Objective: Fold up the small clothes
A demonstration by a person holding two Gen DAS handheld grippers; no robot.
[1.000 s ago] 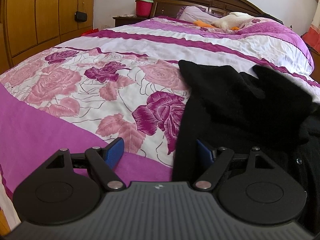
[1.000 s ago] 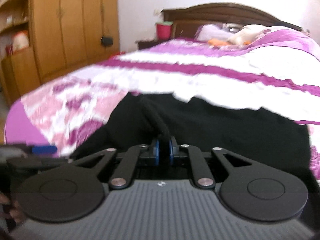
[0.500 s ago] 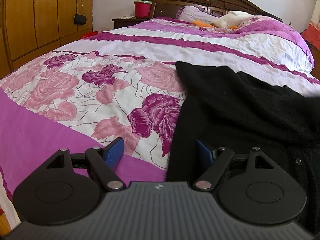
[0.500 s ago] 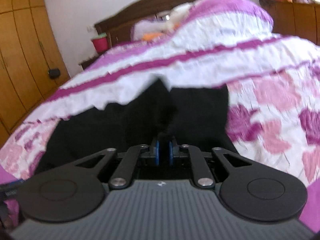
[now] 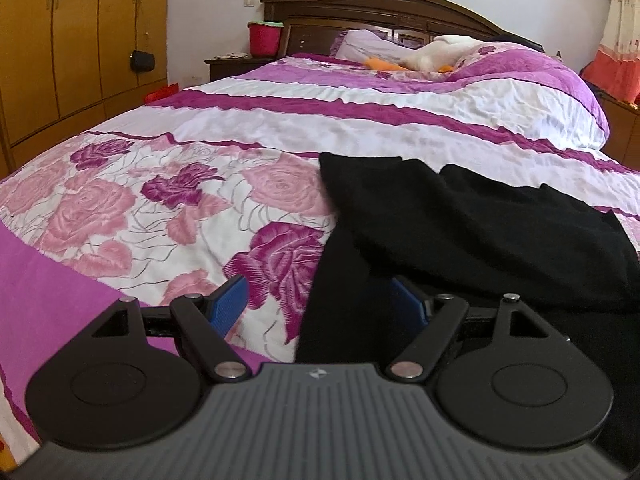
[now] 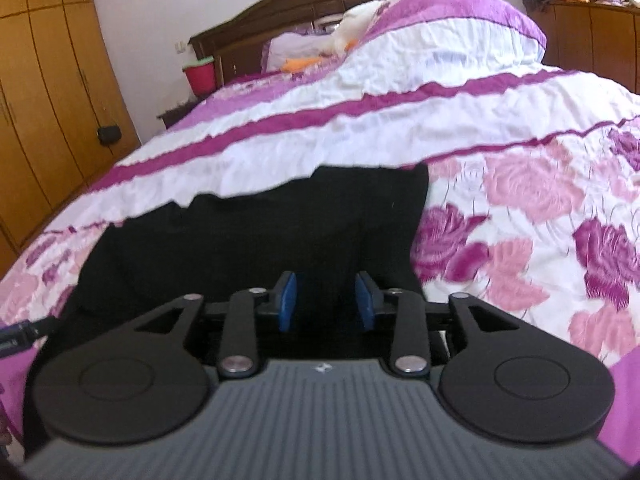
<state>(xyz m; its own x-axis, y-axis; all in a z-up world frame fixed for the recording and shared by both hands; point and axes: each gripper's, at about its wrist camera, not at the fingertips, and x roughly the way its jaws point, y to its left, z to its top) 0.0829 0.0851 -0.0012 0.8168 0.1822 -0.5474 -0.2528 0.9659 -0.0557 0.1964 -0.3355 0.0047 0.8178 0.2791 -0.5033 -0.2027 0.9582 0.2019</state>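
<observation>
A black garment (image 5: pixel 460 220) lies flat on the flowered bedspread (image 5: pixel 120 216), with one part folded over its body. My left gripper (image 5: pixel 318 300) hovers at the garment's near left edge. It is open wide: one blue pad is over the bedspread, the other over black cloth. In the right wrist view the same garment (image 6: pixel 260 240) spreads out ahead. My right gripper (image 6: pixel 327 300) sits low over its near right part and its jaws are opening. The blue pads stand apart, with black cloth below the gap and not pressed.
The bed runs back to a dark wooden headboard (image 5: pixel 380 8) with pillows and a white and orange soft toy (image 5: pixel 432 56). A red bucket (image 5: pixel 264 36) stands on a nightstand. Wooden wardrobes (image 5: pixel 80 40) line the left side. Bare bedspread lies on both sides of the garment.
My right gripper carried a pinched fold of black cloth across to the right, lowered it and opened. The lifted part now lies flat on the garment. The left gripper stayed put.
</observation>
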